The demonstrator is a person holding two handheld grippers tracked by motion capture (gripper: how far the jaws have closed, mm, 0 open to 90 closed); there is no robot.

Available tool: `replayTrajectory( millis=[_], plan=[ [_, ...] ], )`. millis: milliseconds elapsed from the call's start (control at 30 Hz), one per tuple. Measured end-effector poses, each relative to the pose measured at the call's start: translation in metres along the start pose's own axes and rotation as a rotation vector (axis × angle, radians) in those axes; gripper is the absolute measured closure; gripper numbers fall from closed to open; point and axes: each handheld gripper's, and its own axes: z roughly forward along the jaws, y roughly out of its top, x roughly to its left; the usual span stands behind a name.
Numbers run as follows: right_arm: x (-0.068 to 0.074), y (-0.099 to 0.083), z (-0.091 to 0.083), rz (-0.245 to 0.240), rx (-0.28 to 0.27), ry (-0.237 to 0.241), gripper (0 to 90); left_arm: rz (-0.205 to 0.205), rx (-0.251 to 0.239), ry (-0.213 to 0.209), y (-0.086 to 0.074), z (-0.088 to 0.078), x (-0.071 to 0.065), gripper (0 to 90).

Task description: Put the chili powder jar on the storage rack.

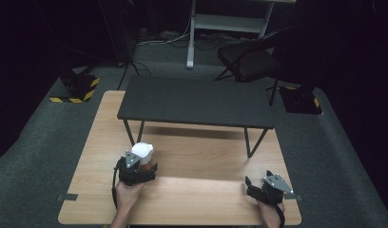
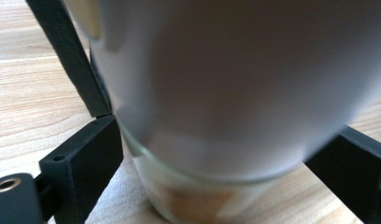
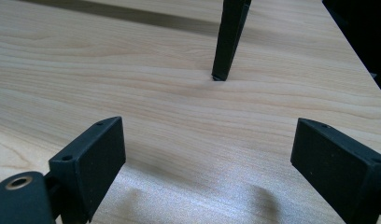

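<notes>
Left tongs (image 1: 143,164) are wrapped around a white cup (image 1: 143,152) with a clear glass base, standing upright on the wooden tabletop (image 1: 197,156). In the left gripper view the cup (image 2: 235,93) sits right between the 2 jaws, both black pads touching its sides low down near the glass bottom, so the grip looks made at a wide opening. Cup base appears to rest on the tabletop (image 2: 34,93) or sit just above it, cannot tell which. Judgement: grasp step done, carry and placing left; the small black table (image 1: 194,102) beyond the left tongs is a likely target, but that's a guess. Right tongs (image 1: 251,186) sit well apart to the right of the cup, jaws spread wide with nothing between them, just bare tabletop (image 3: 179,116) and 1 black table leg (image 3: 228,39) ahead.
</notes>
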Motion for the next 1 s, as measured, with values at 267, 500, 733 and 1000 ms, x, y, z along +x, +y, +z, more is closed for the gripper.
replayTrajectory(
  millis=[267, 500, 733, 1000],
  plan=[
    [0.000, 0.000, 0.000, 0.003, 0.002, -0.002, 9.5, -0.030, -0.036, -0.003, -0.007, 0.005, 0.003, 8.8],
    [0.000, 0.001, 0.001, 0.003, 0.004, -0.001, 9.5, -0.027, -0.056, -0.020, -0.012, 0.008, 0.005, 17.0],
    [0.000, 0.001, 0.001, 0.004, 0.004, -0.001, 9.5, -0.013, -0.064, -0.012, -0.014, 0.009, 0.006, 28.5],
    [0.000, 0.001, 0.001, 0.005, 0.007, -0.003, 9.5, 0.013, -0.072, 0.002, -0.016, 0.009, 0.003, 29.9]
  ],
)
